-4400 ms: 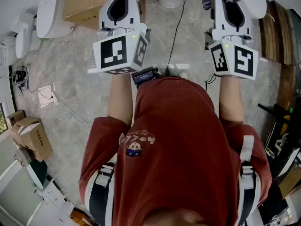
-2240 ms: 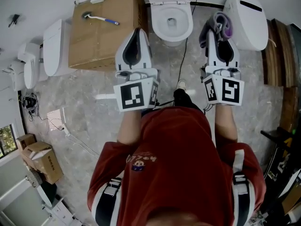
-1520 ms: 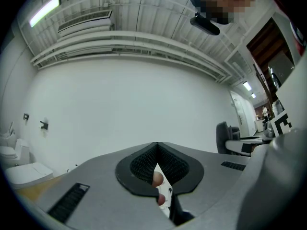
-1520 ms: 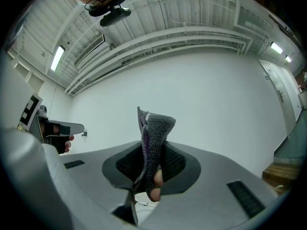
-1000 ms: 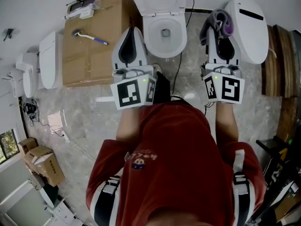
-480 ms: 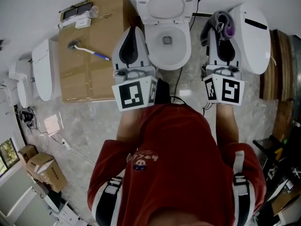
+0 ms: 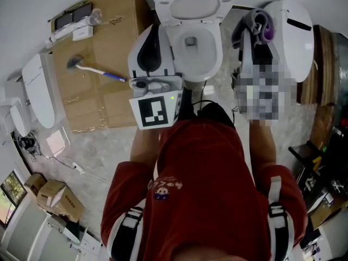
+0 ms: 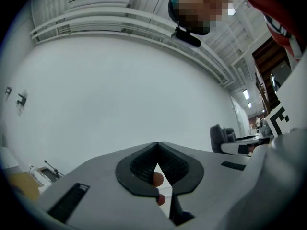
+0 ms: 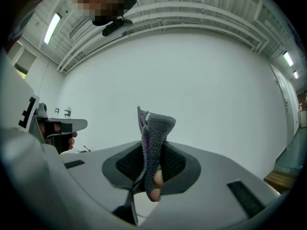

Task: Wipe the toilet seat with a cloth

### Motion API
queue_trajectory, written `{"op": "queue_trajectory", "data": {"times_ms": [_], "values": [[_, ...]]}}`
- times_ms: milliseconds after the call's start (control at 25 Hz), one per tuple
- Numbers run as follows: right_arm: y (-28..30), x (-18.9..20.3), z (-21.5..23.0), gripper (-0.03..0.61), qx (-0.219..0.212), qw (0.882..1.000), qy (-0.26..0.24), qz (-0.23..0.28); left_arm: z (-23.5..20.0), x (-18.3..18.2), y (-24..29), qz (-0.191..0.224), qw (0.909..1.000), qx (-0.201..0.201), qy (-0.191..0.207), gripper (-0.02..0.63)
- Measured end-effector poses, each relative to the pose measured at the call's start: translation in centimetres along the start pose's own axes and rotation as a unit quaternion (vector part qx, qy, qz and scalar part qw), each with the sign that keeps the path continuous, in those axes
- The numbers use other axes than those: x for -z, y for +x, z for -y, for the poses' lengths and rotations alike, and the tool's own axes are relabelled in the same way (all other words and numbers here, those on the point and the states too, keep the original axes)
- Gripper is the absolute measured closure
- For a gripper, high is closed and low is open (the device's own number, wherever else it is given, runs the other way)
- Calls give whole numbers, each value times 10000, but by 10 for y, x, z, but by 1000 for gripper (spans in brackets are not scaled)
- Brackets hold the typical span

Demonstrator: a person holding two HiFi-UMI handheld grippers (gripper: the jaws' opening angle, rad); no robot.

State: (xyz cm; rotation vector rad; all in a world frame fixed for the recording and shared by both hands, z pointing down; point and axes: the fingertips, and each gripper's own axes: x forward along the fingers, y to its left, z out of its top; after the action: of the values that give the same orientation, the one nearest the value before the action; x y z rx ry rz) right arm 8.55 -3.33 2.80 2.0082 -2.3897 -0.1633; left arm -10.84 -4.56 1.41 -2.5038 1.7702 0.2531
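Observation:
The white toilet [image 7: 213,52] stands at the top middle of the head view, with its lid [image 7: 190,3] raised and the seat ring down around the bowl. My left gripper [image 7: 153,31] overlaps the seat's left side from above; its jaws [image 8: 156,146] are shut with nothing between them. My right gripper [image 7: 253,39] is to the right of the bowl, shut on a grey and purple cloth [image 7: 258,24]. The cloth [image 9: 154,128] sticks up out of the right gripper [image 9: 151,150] in a folded bunch. Both gripper views look at a bare white wall.
A second white toilet [image 7: 296,34] stands at the right. A large cardboard box [image 7: 103,91] at the left carries a toilet brush [image 7: 93,69]. White toilet units [image 7: 37,88] lie further left. A black cable [image 7: 209,94] runs over the marble floor by the person's feet.
The toilet has come closer and lower in the head view as the person moved toward it. The left gripper now overlaps the seat's left side. The right gripper has kept hold of the cloth.

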Motion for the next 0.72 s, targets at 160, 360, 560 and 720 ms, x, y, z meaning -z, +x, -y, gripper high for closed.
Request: {"op": "queue_trajectory", "data": {"times_ms": [160,360,560,720], "values": [[19,33,8,511,105,9999,-30,-100,-1,30,20,0,9999,136,-31,601],[42,100,18,511,-71,9993,-8,-368,2,85,36,-35,10000,80,15,601],[57,182,30,511,-296,9978,70,-581,13,155,43,-68,9999,-89,6,601],[60,248,44,511,-273,9972,101,-695,29,213,41,-192,9998,-84,47,601]]}}
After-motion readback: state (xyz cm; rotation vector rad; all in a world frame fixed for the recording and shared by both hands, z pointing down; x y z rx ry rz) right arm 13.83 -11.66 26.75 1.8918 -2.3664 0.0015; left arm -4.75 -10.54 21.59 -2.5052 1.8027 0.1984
